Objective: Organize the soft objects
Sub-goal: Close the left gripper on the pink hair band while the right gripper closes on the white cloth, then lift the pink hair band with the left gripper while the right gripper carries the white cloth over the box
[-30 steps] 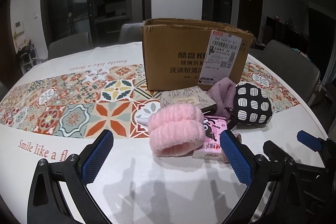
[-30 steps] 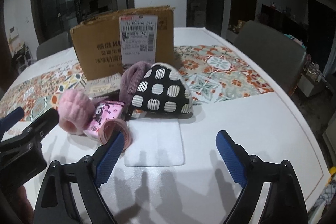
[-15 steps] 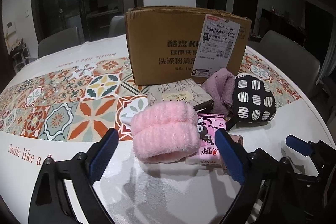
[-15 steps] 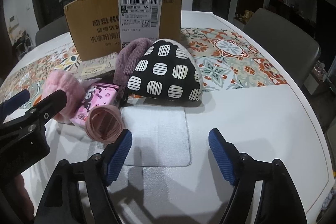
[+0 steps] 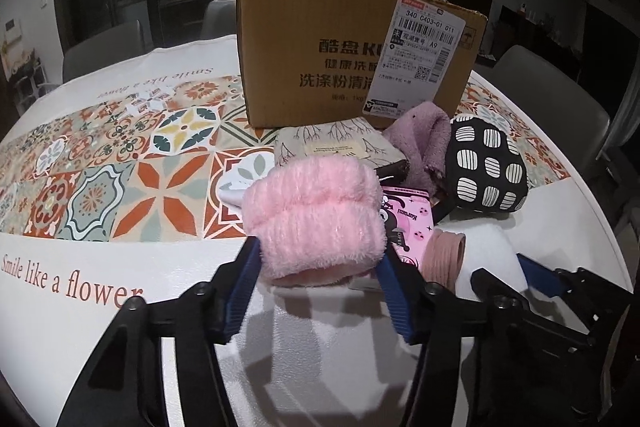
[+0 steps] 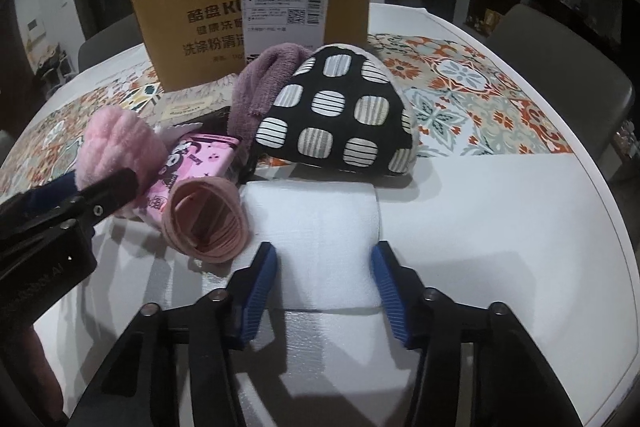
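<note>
One brown cardboard box (image 5: pixel 352 59) stands beyond the gripper tips. Ahead of them lie one fluffy pink band (image 5: pixel 316 215), one purple fleece cloth (image 5: pixel 424 143), one black spotted pouch (image 6: pixel 340 115), one pink printed packet (image 6: pixel 196 163), one beige patterned pouch (image 5: pixel 336 147), one pink ribbed ring (image 6: pixel 208 223) and one white foam sheet (image 6: pixel 316 235).

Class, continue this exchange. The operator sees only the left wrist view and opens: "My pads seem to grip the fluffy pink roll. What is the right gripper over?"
Observer: The right gripper is open, with one finger on either side of a flat white cloth.
Operator: Is the cloth lifted?
Observer: No. It lies flat on the table and passes between the pads.
Operator: Is anything crowding it?
Observer: The ring of hair ties leans on the pink packet, right at the cloth's left edge.
</note>
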